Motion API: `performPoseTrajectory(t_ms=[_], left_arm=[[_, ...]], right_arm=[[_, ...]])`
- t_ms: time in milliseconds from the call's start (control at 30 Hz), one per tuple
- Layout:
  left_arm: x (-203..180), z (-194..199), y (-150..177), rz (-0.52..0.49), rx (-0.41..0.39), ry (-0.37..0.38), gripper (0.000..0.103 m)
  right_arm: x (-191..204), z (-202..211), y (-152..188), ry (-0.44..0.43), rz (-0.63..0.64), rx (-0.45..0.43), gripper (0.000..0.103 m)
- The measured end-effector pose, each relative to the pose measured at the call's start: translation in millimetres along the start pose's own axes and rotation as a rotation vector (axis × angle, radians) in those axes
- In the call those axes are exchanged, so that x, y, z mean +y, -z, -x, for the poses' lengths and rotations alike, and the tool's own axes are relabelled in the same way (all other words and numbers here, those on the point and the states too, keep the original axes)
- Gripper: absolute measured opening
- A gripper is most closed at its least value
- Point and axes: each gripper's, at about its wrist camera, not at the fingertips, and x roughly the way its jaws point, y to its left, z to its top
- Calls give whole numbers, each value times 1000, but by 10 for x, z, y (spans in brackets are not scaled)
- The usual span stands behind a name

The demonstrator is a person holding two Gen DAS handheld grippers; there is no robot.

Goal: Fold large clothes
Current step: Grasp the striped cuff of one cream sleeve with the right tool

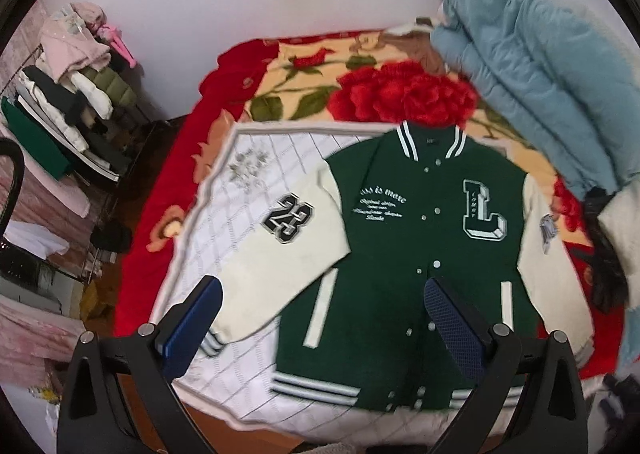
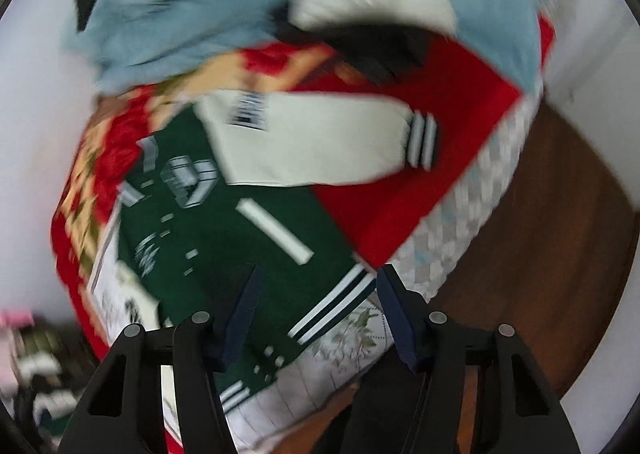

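Observation:
A green varsity jacket [image 1: 424, 254] with cream sleeves lies face up and spread flat on the bed, collar at the far side. One sleeve bears a "23" patch [image 1: 289, 218]. My left gripper [image 1: 324, 294] hovers above the jacket's lower front, open, nothing between its fingers. In the blurred right wrist view the same jacket [image 2: 240, 238] lies below, its other cream sleeve [image 2: 320, 141] stretched out over the red blanket. My right gripper [image 2: 318, 286] stands open above the striped hem [image 2: 336, 302], with nothing gripped.
A red floral blanket [image 1: 360, 89] and a white quilted cover [image 1: 224, 262] lie under the jacket. A light blue padded quilt [image 1: 540, 65] is heaped at the far right. A rack with piled clothes [image 1: 76, 93] stands on the left. Brown floor [image 2: 540, 254] lies beyond the bed's edge.

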Motion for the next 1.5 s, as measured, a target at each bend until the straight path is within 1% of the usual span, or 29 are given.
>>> performPoseTrajectory(t_ms=[67,100,167,200,267,300,367,467,500,533,567,600,633,700,767,833,867,900,933,1000,1033,1067,1100,1133,1200,1300,1367,1433,1500], left_arm=[[-256,-381,23,-28,28,-26,103],[-336,-557,24,-35,40,-23,103],[-559,-1022,80,-49,89,-9,103],[-638,-1226,88,-52,114,-10,103],[-835,-1666,132,-58,161,-31,103],[-905,-1806,148,-60,177,-36,103],[-1104,-2116,160,-68,196,-33,103],[-1427,-2366,147,-107,193,-7,103],[-1542,-2417,131,-118,185,9,103],[-1639,-2452,115,-130,176,29,103],[-1745,-2482,98,-146,165,49,103],[-1830,-2508,90,-157,156,60,103],[-1917,-2531,82,-174,144,73,103],[-2061,-2578,67,-199,128,89,103],[-2168,-2605,67,-218,128,104,103],[-2223,-2619,67,-223,131,126,103],[-2248,-2631,73,-228,129,125,103],[-2259,-2634,90,-232,129,124,103],[-2274,-2652,99,-236,131,121,103],[-2283,-2719,81,-235,141,111,103],[-2277,-2759,63,-231,147,103,103],[-2259,-2791,42,-224,152,99,103],[-2234,-2815,20,-215,153,98,103],[-2197,-2836,-1,-208,152,95,103],[-2120,-2870,-59,-191,143,87,103],[-1937,-2912,-153,-149,135,65,103],[-1770,-2943,-238,-112,141,56,103],[-1592,-2959,-320,-81,143,38,103],[-1383,-2964,-399,-45,142,26,103]], right_arm=[[-282,-548,-178,-35,-96,52,63],[-471,-863,-256,-71,-178,76,63],[-697,-1327,-380,-120,-271,81,63],[-819,-1589,-457,-133,-320,62,63],[-956,-1971,-619,-176,-359,11,63],[-1036,-2171,-700,-178,-391,-12,63],[-1148,-2442,-834,-195,-464,-60,63],[-1243,-2653,-1027,-233,-562,-143,63],[-1269,-2685,-1062,-247,-593,-169,63],[-1281,-2680,-1097,-278,-621,-206,58],[-1286,-2637,-1134,-303,-634,-252,47],[-1280,-2581,-1168,-317,-634,-288,17],[-1274,-2522,-1227,-333,-620,-322,15],[-1231,-2338,-1326,-315,-585,-389,12],[-1167,-2106,-1434,-283,-554,-460,11],[-1129,-2005,-1538,-261,-526,-503,11],[-1101,-2081,-1618,-251,-506,-477,12],[-1074,-2219,-1689,-245,-498,-432,17],[-1104,-2298,-1704,-253,-495,-389,30],[-1061,-2678,-1776,-291,-497,-264,46],[-1087,-2749,-1736,-298,-503,-241,46],[-1067,-2785,-1728,-302,-503,-257,46],[-1030,-2760,-1734,-292,-501,-283,29],[-1000,-2731,-1744,-290,-503,-288,8],[-895,-2572,-1740,-297,-498,-329,6],[-454,-2206,-1741,-276,-411,-402,5],[-17,-1942,-1762,-270,-316,-449,4],[419,-1608,-1722,-272,-184,-490,4],[875,-1459,-1711,-292,-85,-488,4]])
